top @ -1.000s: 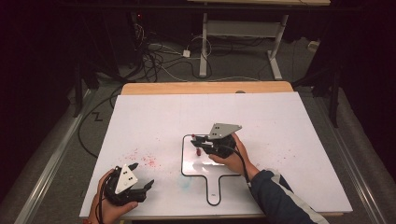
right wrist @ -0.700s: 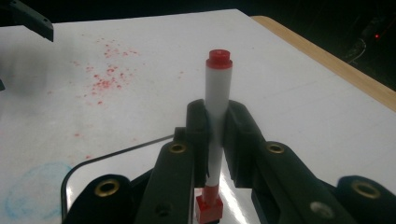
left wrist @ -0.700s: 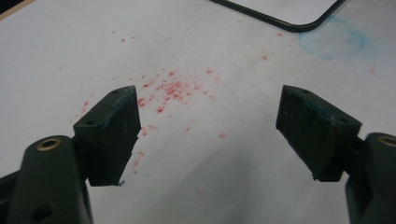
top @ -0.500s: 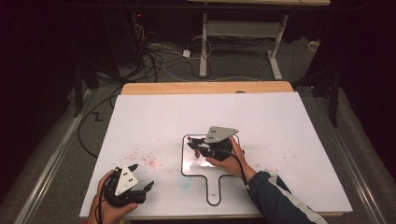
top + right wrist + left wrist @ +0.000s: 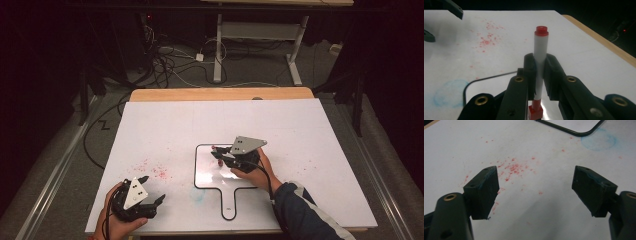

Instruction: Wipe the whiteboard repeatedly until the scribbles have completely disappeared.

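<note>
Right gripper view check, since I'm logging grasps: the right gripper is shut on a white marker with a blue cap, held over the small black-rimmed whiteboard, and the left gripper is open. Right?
Not quite: the cap is red, not blue. The right gripper view shows the right gripper shut on a white marker with a red cap, over the small black-rimmed whiteboard. The left gripper is open, as the left gripper view shows.

Left tool (image 5: 150,192) gapes wide (low, near edge); right tool (image 5: 218,151) clamped.
</note>
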Available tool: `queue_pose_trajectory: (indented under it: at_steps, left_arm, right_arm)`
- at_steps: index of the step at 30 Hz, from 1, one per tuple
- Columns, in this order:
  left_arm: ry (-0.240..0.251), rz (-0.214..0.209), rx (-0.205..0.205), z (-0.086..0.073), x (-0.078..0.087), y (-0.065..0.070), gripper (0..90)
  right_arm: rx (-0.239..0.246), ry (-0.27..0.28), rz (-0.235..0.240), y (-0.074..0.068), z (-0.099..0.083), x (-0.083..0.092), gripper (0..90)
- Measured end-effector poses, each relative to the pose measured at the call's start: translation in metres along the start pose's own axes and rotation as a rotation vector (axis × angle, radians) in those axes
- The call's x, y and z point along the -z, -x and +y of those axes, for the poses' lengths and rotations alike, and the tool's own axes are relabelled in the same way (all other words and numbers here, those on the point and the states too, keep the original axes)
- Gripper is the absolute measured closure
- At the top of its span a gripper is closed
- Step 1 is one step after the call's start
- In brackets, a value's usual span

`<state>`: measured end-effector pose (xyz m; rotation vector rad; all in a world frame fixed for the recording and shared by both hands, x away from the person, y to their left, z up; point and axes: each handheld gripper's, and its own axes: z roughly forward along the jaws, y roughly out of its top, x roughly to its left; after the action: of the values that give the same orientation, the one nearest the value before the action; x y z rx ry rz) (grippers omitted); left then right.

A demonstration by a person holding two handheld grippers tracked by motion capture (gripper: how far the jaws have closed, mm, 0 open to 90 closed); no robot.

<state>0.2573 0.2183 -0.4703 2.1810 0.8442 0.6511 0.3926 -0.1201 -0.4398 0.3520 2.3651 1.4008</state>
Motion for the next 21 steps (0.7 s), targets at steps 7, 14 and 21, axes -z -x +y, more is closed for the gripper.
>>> queue_pose_trajectory:
  at_steps: [7,14,21]
  left_arm:
    - [-0.002,-0.004,-0.002,0.000,0.000,0.000,21.0]
    - [-0.001,-0.007,0.001,0.000,-0.001,0.000,21.0]
    - [-0.004,-0.011,-0.001,0.001,-0.002,0.001,21.0]
  right_arm:
    - [0.022,-0.027,-0.079,0.014,-0.009,0.014,81.7]
    - [-0.008,-0.009,-0.075,0.017,-0.011,0.014,81.7]
    - [0.006,0.025,-0.014,-0.004,0.002,-0.010,81.7]
